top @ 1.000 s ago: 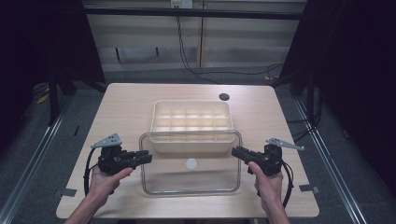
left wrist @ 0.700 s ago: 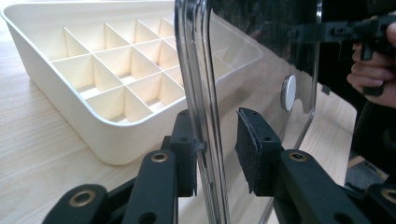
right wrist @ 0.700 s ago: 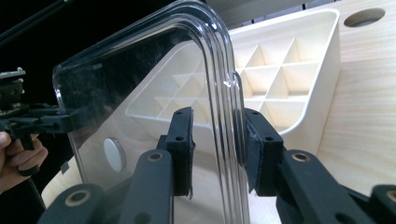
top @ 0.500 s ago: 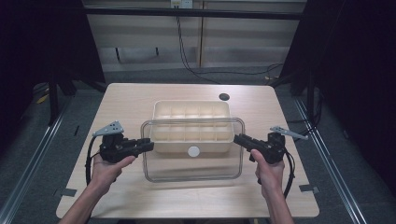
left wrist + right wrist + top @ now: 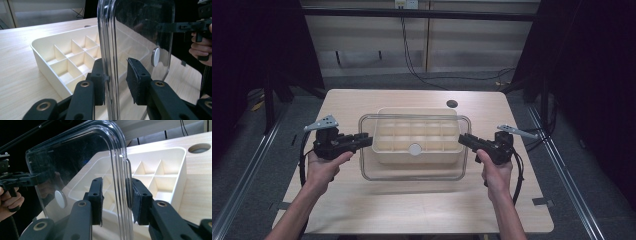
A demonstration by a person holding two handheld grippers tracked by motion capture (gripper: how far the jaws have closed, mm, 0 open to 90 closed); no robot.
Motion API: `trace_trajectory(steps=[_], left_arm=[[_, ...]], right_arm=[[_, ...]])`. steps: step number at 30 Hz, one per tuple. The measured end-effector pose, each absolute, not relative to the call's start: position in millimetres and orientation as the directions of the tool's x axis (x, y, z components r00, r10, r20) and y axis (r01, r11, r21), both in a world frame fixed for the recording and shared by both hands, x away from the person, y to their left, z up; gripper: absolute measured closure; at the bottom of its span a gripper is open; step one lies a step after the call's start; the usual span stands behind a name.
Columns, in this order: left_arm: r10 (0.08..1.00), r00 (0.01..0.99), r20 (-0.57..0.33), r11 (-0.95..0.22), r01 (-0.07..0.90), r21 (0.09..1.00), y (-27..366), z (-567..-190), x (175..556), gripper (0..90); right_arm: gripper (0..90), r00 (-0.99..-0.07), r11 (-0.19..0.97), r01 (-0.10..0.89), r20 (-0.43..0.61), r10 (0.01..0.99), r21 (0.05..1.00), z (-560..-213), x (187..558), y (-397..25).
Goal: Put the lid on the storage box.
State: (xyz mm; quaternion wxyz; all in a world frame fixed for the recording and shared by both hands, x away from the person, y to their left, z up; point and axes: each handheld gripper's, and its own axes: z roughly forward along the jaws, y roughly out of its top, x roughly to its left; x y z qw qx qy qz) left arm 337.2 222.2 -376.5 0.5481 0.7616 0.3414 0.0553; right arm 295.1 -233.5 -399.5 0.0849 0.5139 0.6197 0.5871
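High view: your left gripper and right gripper each clamp an end of the clear lid, held above the cream compartment tray on the light wooden table. Dark surroundings swallow the room's sides.

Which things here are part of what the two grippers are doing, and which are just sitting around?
In use:
clear plastic lid with a round white knob
cream divided tray
left gripper
right gripper

Lying about:
dark round hole in the wooden table
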Motion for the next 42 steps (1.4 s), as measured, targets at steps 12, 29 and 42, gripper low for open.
trace_trajectory(steps=[12,29,42], left_arm=[[0.604,0.749,-0.272,-0.163,0.450,0.878,221,-365,353,67.8],[0.618,0.731,-0.288,-0.141,0.464,0.874,212,-358,379,66.9],[0.635,0.713,-0.299,-0.131,0.480,0.867,207,-358,404,66.0]], right_arm=[[66.7,-0.458,-0.232,0.525,0.501,0.735,0.819,-383,318,-233],[67.2,-0.446,-0.239,0.519,0.499,0.743,0.821,-376,340,-239],[67.6,-0.432,-0.239,0.521,0.495,0.754,0.819,-371,363,-241]])
